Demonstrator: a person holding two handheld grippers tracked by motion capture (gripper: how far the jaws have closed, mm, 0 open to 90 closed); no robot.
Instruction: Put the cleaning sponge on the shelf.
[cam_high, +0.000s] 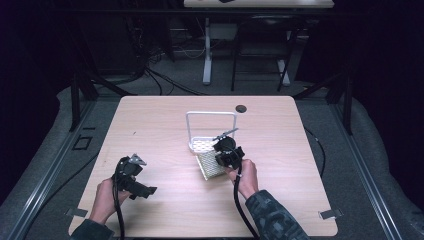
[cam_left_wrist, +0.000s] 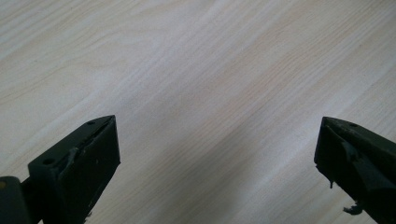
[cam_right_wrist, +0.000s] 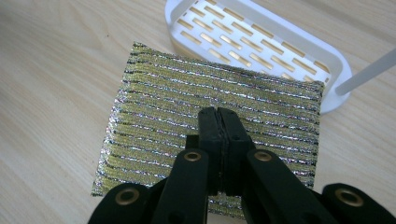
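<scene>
A glittery gold-and-silver striped scouring pad (cam_right_wrist: 187, 107) (cam_high: 209, 165) lies flat on the wooden table, touching the near edge of a white slotted tray (cam_right_wrist: 261, 42) (cam_high: 202, 145). The tray carries a tall white wire handle (cam_high: 212, 114). My right gripper (cam_right_wrist: 218, 113) (cam_high: 226, 151) hovers over the middle of the pad with its jaws pressed together; nothing shows between them. My left gripper (cam_left_wrist: 215, 154) (cam_high: 143, 189) is at the table's near left, open, its fingers (cam_left_wrist: 79, 163) wide apart over bare wood.
The light wooden table (cam_high: 165, 120) has a dark round cable hole (cam_high: 241, 108) at its far edge. Black frame posts stand beside the table on both sides. A second desk (cam_high: 250, 4) stands beyond it across the floor.
</scene>
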